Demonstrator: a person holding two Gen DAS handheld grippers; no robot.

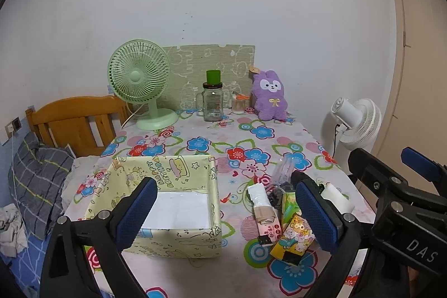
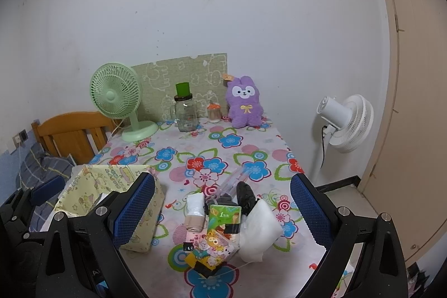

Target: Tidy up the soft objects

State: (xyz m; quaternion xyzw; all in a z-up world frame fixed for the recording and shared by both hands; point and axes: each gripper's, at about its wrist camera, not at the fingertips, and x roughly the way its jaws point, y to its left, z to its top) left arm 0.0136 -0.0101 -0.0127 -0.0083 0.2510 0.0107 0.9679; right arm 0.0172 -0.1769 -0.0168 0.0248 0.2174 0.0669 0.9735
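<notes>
Padding: white puffy cotton pad at lower centre looks light and squashy; pinch its middle. Both tongs gape, empty.

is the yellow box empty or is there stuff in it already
Empty as far as the views show: the yellow box shows only its bare white floor, and the soft items lie beside it on the table.

Even, soft indoor lighting; faint shadows only. Both views sharp at centre, strongly barrel-distorted, with dark vignetted corners.
</notes>
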